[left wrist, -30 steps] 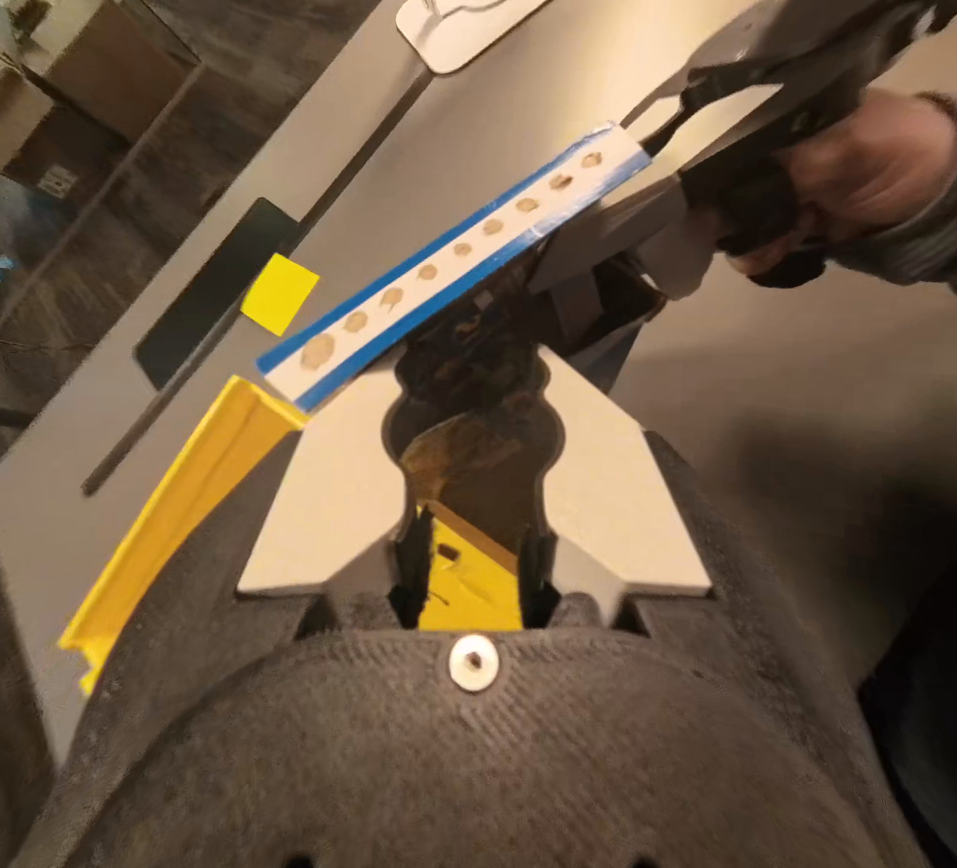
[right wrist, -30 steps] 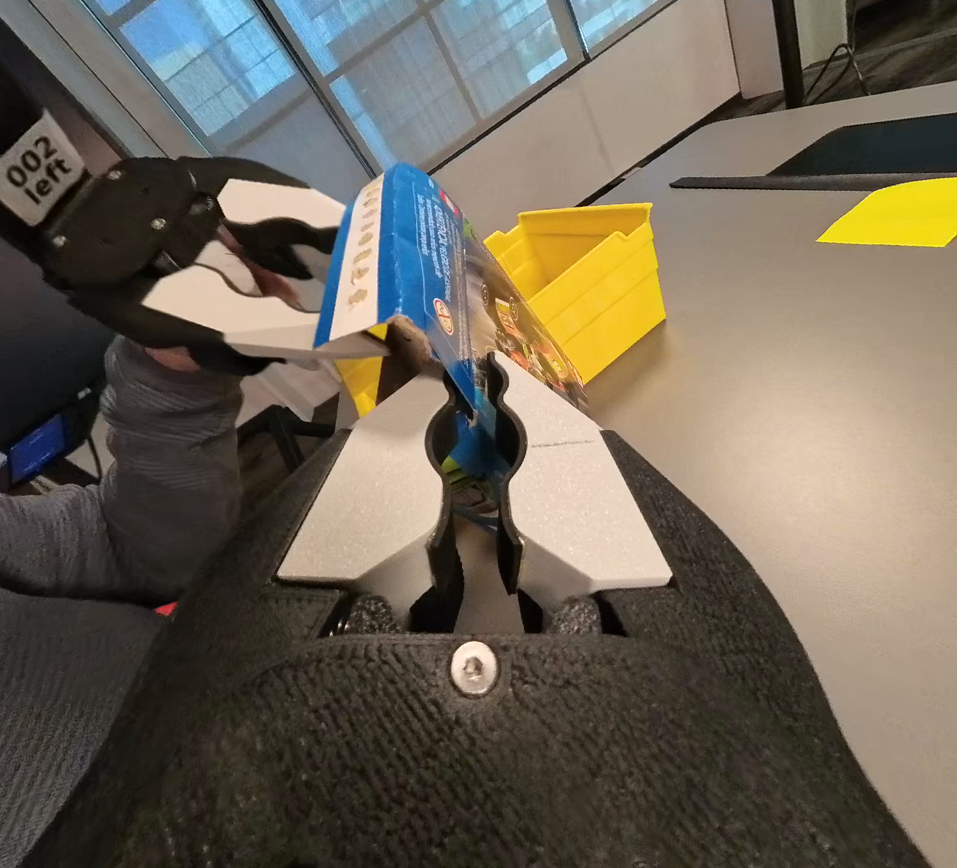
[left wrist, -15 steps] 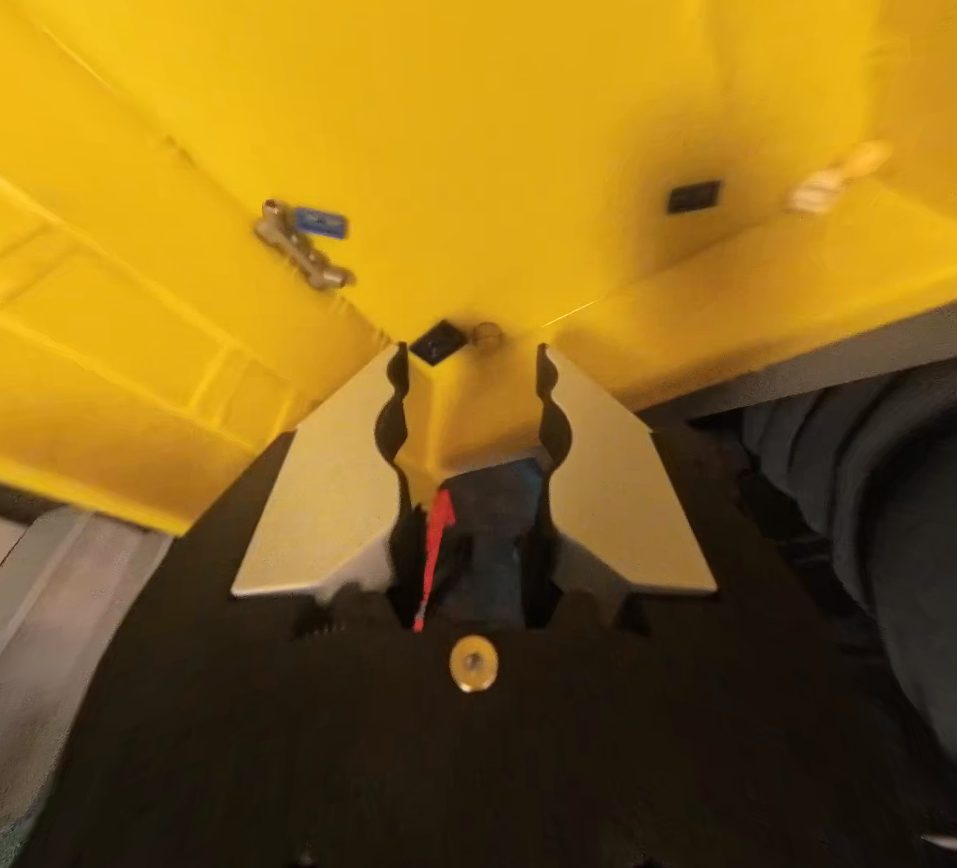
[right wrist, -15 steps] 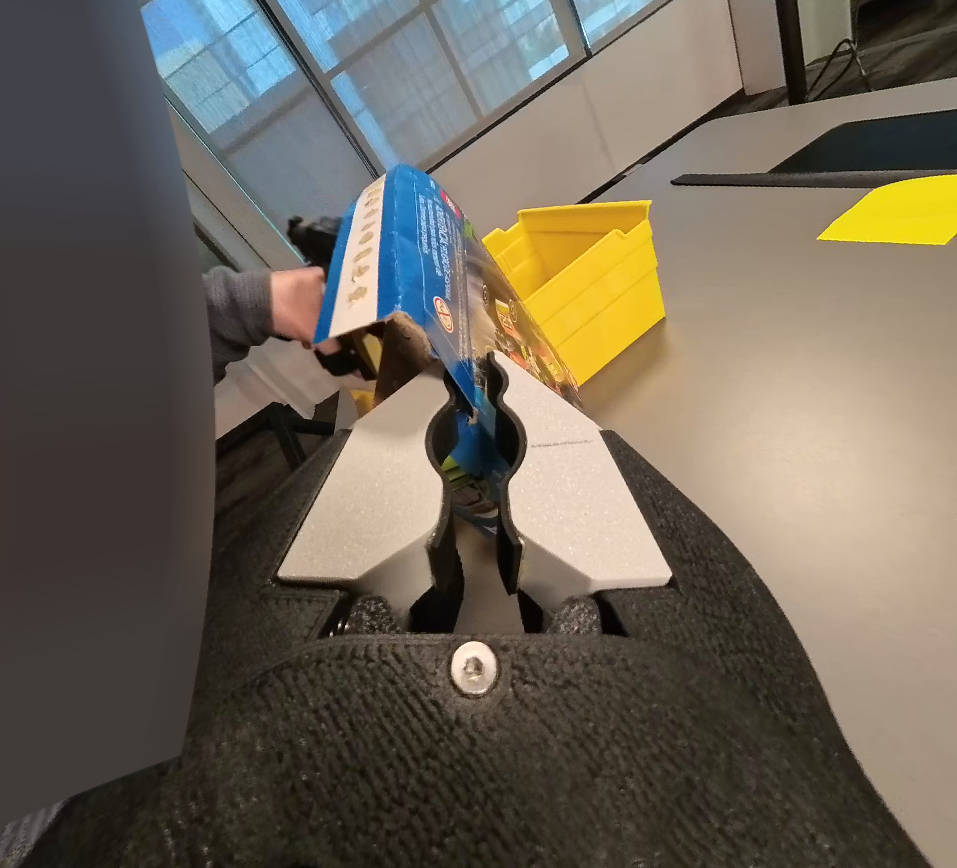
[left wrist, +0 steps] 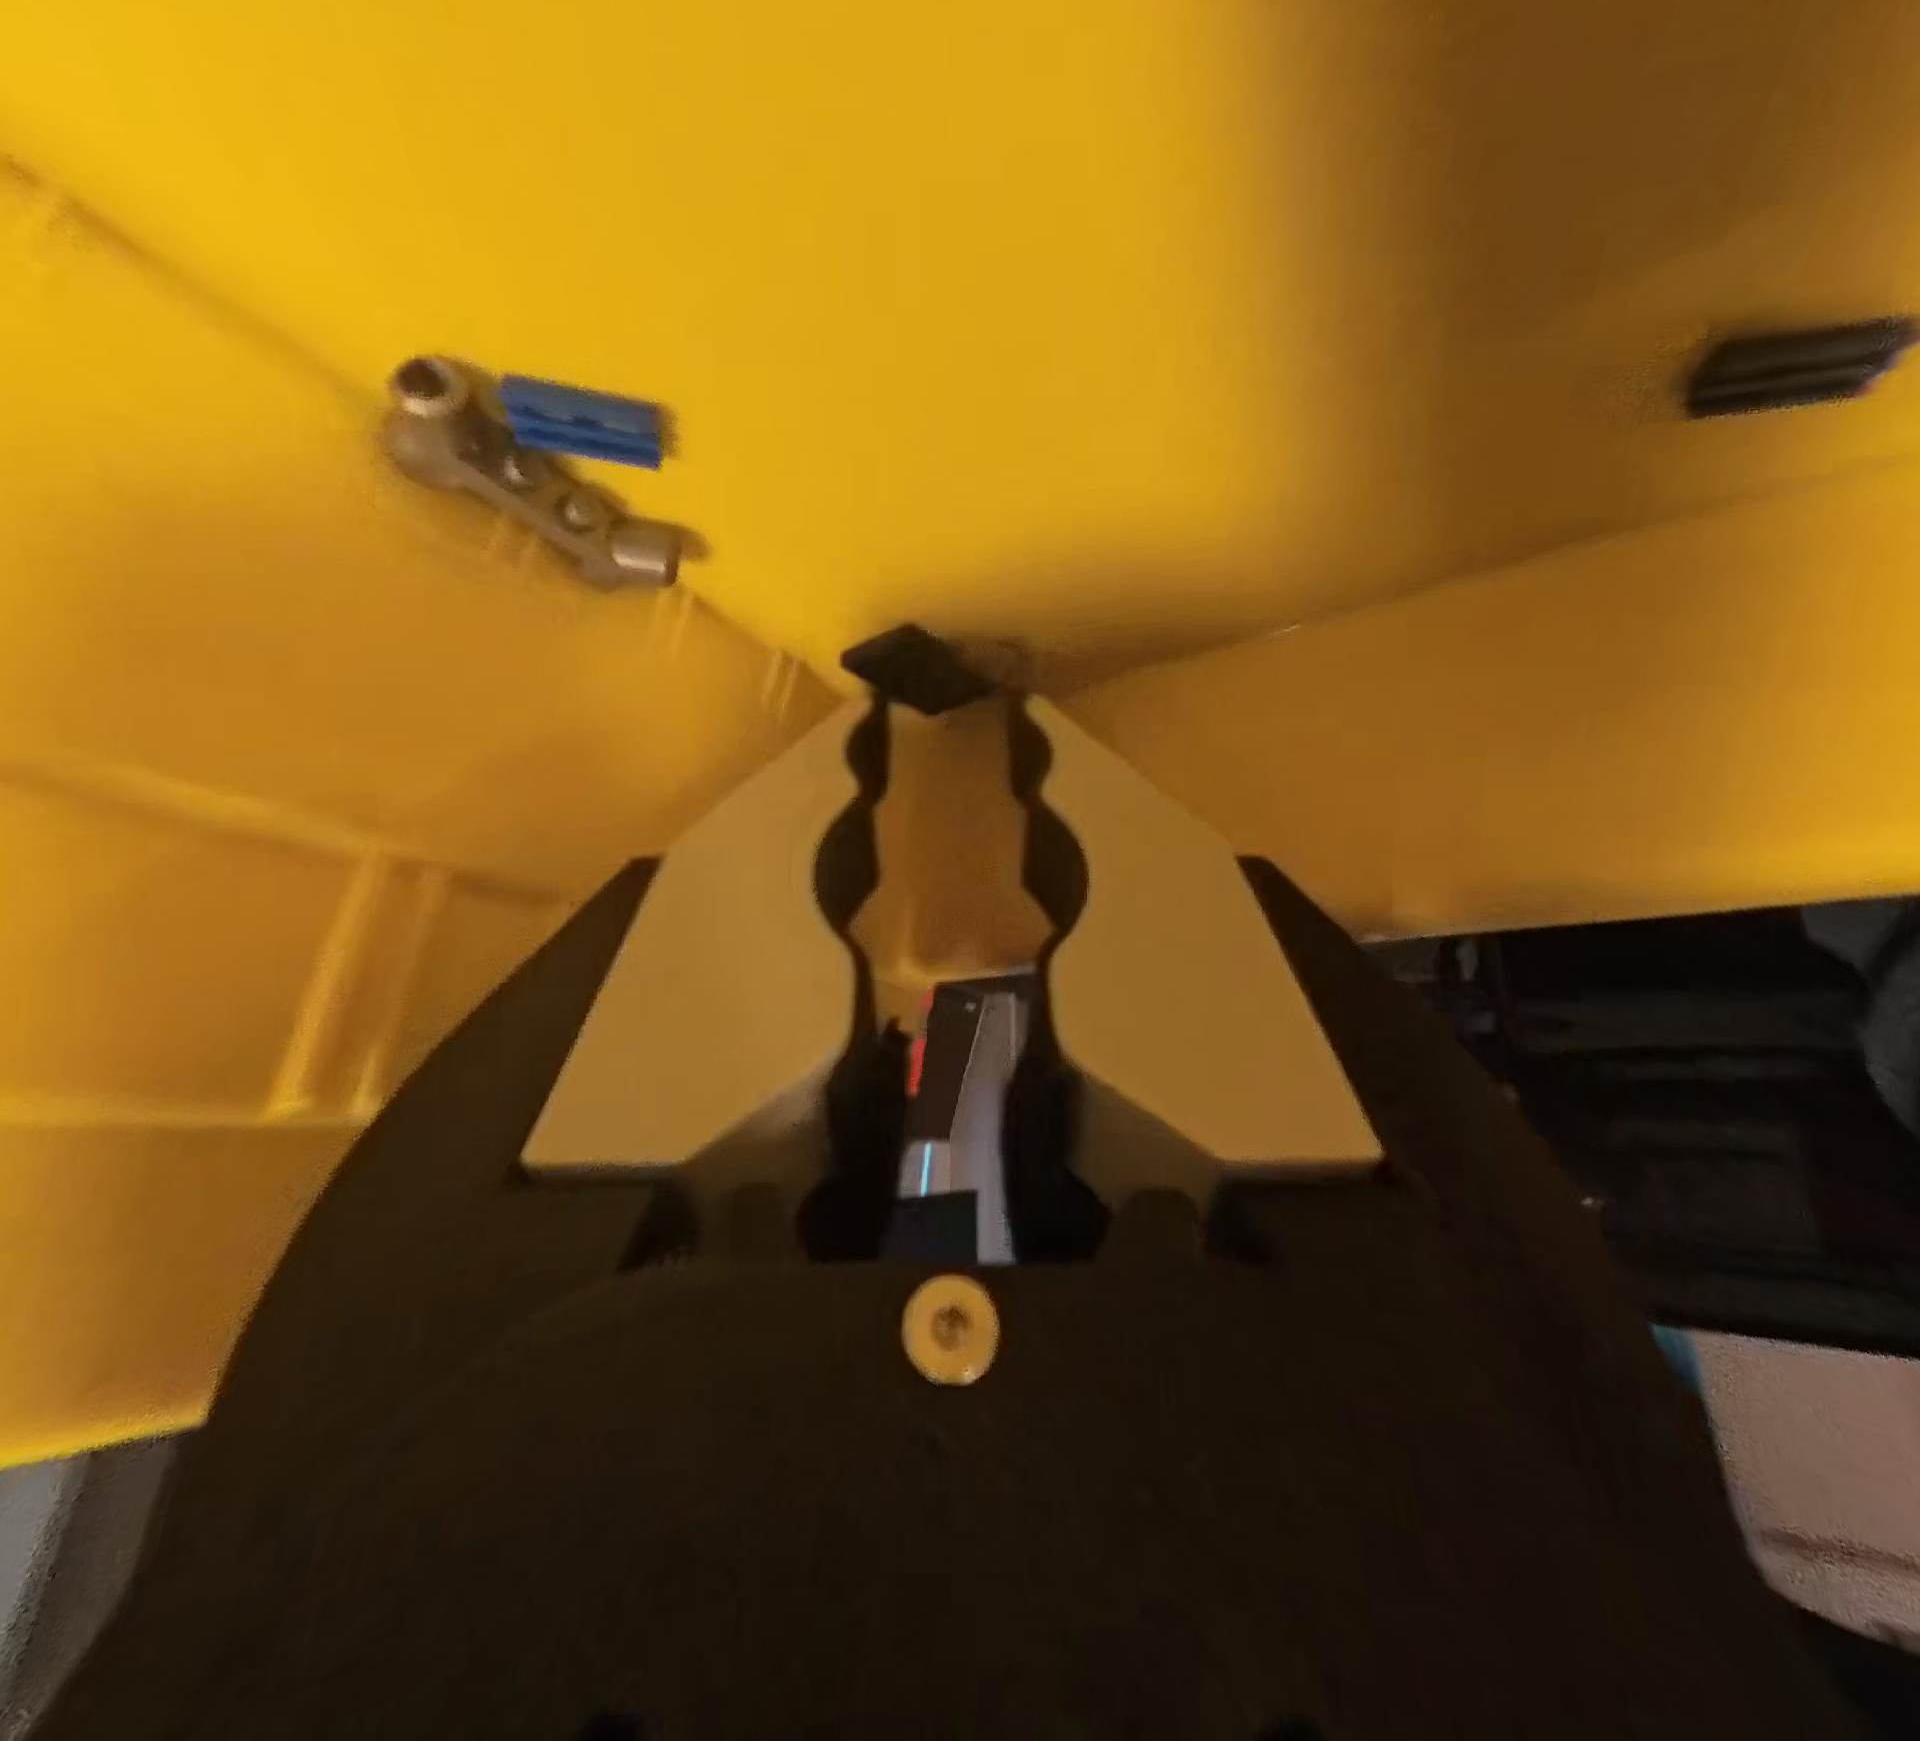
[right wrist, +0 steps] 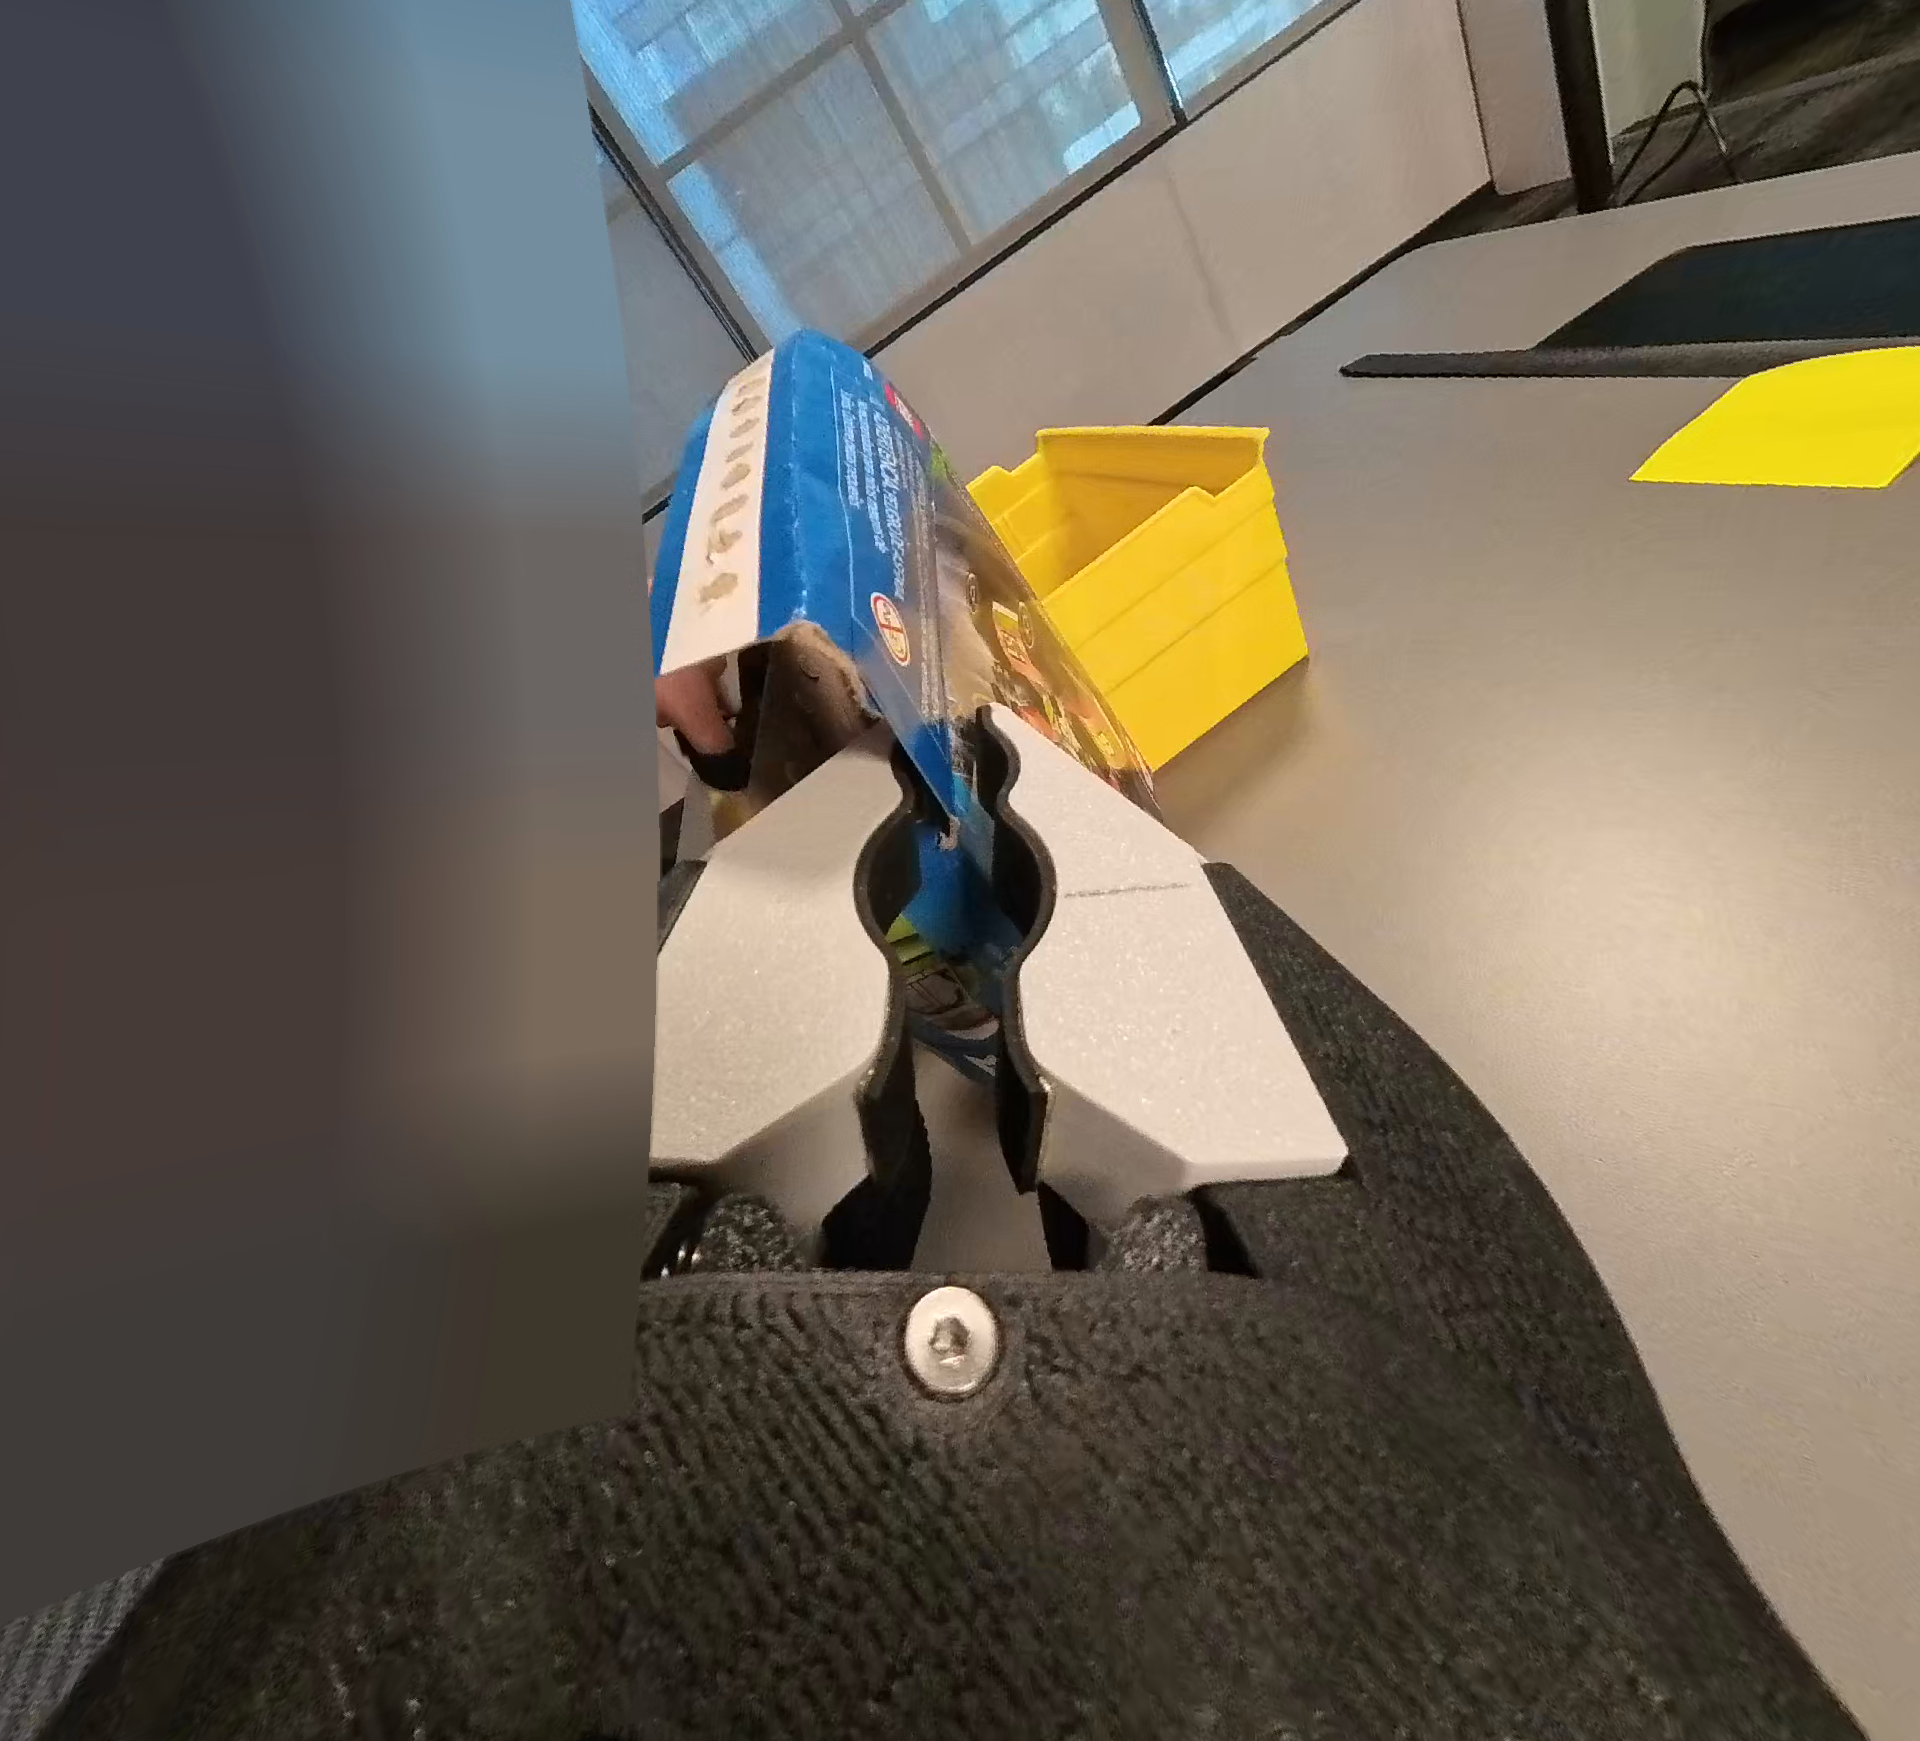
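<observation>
Left wrist view: a small black piece point(left wrist: 912, 671) lies in the yellow bin point(left wrist: 935, 133), just beyond the left gripper point(left wrist: 940, 704), whose fingers stand apart around it, not pressing. A grey-and-blue part point(left wrist: 530, 465) lies farther left. The right gripper point(right wrist: 951, 746) clamps a blue cardboard box point(right wrist: 831, 528) above the grey table point(right wrist: 1558, 756).

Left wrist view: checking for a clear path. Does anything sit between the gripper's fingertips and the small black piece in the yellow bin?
Nothing visible: the black piece lies right at the left gripper's parted fingertips, in the bin's corner.
</observation>
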### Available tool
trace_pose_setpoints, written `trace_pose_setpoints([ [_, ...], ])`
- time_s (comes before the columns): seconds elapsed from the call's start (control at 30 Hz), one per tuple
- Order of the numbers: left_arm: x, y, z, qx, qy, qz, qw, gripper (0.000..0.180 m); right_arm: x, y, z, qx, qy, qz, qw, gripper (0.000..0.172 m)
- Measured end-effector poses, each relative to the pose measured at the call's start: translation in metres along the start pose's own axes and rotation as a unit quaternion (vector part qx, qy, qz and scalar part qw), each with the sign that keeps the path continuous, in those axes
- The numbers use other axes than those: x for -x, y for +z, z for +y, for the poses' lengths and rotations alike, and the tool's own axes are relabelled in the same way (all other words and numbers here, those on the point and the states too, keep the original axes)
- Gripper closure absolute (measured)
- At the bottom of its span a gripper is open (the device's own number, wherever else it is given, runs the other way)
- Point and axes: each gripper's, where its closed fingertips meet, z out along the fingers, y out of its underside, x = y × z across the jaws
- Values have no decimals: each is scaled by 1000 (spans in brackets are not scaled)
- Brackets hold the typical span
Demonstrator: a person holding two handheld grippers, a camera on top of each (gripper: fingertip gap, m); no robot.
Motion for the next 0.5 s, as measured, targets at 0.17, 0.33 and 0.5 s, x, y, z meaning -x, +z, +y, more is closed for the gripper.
trace_pose_setpoints([
  [0.17, 8, -2, -4, -28, 5, -14, 1000, 180, 1, 0, 0, 1, 0, -1, 1000, 167],
  [0.33, 4, -20, -31, -131, 11, 0, 991, 180, 2, 1, 1, 2, -2, -1, 1000, 167],
  [0.5, 0, -50, -49, -222, 22, -29, 974, 180, 1, 0, 1, 1, -3, 1, 1000, 167],
])
